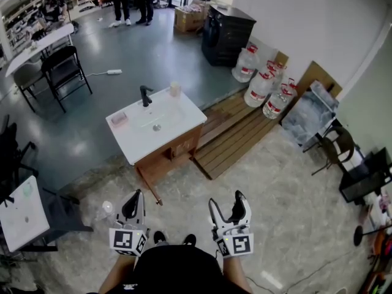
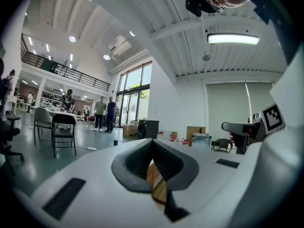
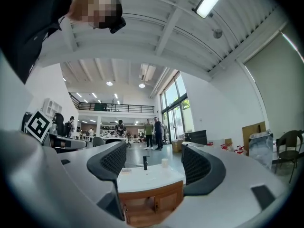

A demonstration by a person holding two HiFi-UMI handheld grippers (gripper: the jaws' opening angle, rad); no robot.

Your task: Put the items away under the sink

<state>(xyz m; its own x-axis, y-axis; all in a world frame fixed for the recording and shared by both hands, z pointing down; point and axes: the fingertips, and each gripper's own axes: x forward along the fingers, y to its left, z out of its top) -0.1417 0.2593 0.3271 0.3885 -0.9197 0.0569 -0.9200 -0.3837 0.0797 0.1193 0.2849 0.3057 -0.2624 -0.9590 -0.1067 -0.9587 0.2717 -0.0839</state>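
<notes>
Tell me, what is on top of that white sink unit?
A black faucet, a pale cup by the back edge and a small pinkish item at one corner sit on the white sink top. The wooden cabinet beneath hides whatever is inside it.

The white sink top point(image 1: 138, 146) carries a black faucet point(image 1: 145, 95), a cup point(image 1: 175, 89) and a pink item point(image 1: 119, 119)

Glossy white sink top point(image 1: 184, 112) w/ matt blk tap point(image 1: 146, 95); wood cabinet point(image 1: 174, 155); slatted wood platform point(image 1: 239, 133); smooth grey floor point(image 1: 153, 48), slight sheen.
</notes>
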